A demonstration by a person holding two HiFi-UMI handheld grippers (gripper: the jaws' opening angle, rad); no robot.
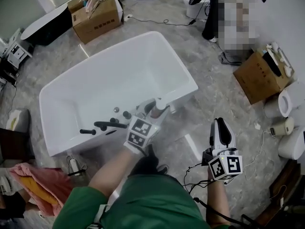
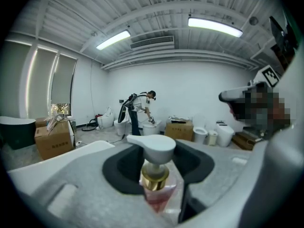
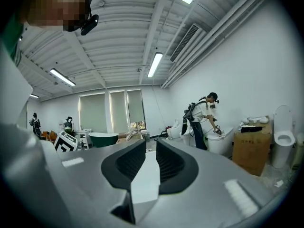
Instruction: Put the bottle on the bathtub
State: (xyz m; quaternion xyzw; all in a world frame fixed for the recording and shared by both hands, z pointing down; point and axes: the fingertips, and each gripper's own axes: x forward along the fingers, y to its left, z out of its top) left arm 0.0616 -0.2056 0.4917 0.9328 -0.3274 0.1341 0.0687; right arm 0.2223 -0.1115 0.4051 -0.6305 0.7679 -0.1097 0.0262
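**Bottle** [image 2: 154, 177]: pump type, with a clear body, pinkish fill, gold collar and white head. It stands upright in the left tool, over the tub's near rim. No view shows whether its base touches the rim.

**Left tool** [image 1: 155, 109]: clamped on the bottle below the collar, with the pump head standing clear above the pads.

**Right tool** [image 3: 146, 163]: empty, its jaws a narrow gap apart. It is held low over the floor, well apart from the tub.

**Tub** [image 1: 183, 66]: white and freestanding, with a glossy rim that serves as the surface. A black faucet [image 1: 109, 124] and knobs [image 1: 126, 114] sit on the near ledge, just left of the bottle.

**Step in hand (judged):** setting the bottle down on the rim.

**Handling notes (judged):**
- Pick the flat ledge right of the knobs.
- Hold the bottle vertical and lower it until the whole base bears on the surface, with none of it overhanging either edge.
- Part the jaws only once the bottle is seated, then draw straight back so the pads do not drag the pump head.
- The ledge looks slick and narrow, so a tilted release could send the bottle into the basin or onto the floor.
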